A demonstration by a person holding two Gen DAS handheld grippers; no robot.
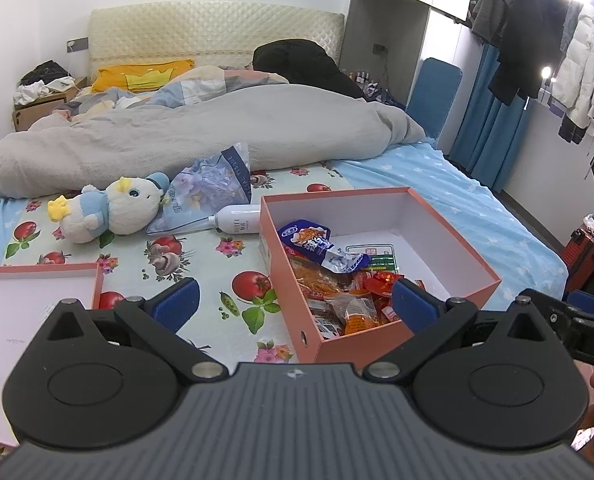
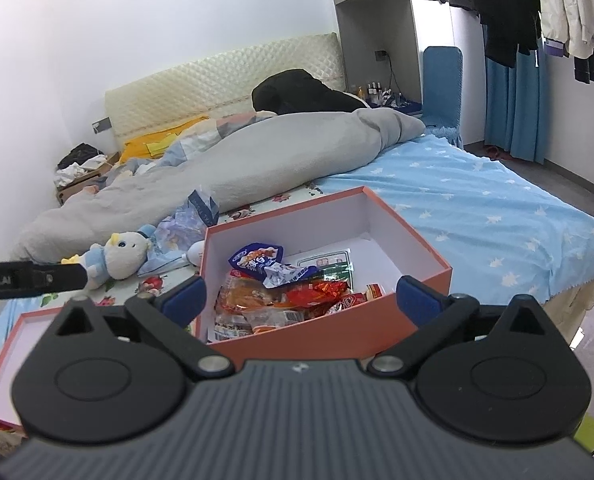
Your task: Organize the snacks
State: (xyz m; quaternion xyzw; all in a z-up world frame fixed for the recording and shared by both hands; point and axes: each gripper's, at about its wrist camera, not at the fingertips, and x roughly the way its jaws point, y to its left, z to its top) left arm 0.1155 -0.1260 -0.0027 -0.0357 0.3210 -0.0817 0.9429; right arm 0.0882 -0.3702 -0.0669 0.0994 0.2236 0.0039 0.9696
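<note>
Both the left gripper (image 1: 295,300) and right gripper (image 2: 301,294) hang spread and empty before the snack-filled box (image 1: 337,346), so likely next comes fetching its lid (image 1: 37,296) at nine o'clock.

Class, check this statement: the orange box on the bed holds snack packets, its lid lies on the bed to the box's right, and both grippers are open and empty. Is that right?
One detail is wrong. The lid lies to the left of the orange box, not its right, as the left wrist view shows. The rest stands: snack packets fill the box, and the left gripper and right gripper are open and empty.
</note>
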